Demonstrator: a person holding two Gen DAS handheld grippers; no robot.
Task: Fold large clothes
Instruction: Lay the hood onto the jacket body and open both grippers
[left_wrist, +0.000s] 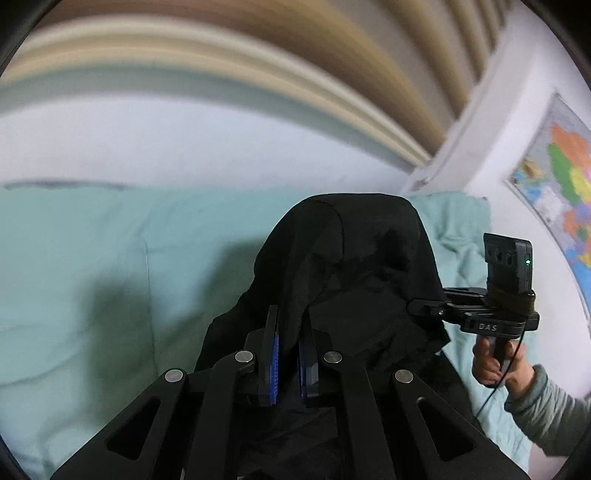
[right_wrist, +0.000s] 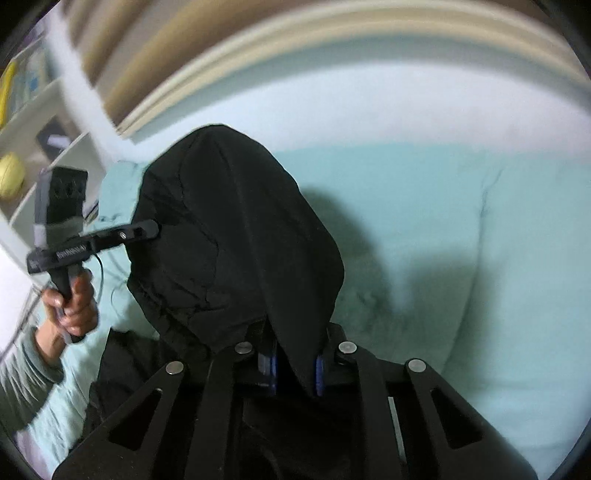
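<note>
Garment (left_wrist: 351, 266): black, large, hanging bunched above the bed (left_wrist: 92, 258), pinched at two places and draping over both tools. In the right wrist view the same garment (right_wrist: 236, 229) is rising in a hood-like fold over the fingers and trailing down toward the lower left.

Left hand-held gripper (left_wrist: 289, 354): its blue-padded fingers (left_wrist: 274, 354) are pressing together on a fold of the black cloth, which is running up between them. Seen from the other side, the left hand-held gripper (right_wrist: 149, 230) is reaching into the cloth's edge, tip buried in the fabric, with the left hand (right_wrist: 72, 299) gripping its handle.

Right hand-held gripper (right_wrist: 293, 369): fingers are closing on a hanging point of the cloth. In the left wrist view the right hand-held gripper (left_wrist: 417, 306) is entering the garment from the right, its tip covered, with the right hand (left_wrist: 496, 360) holding the grip.

Bed: covered in a pale teal sheet, lying under and behind the garment.

Map (left_wrist: 557, 173): colourful, hanging on the wall at right.

Shelf (right_wrist: 40, 122): white, at left, carrying a yellow object (right_wrist: 11, 173); view is blurring.
</note>
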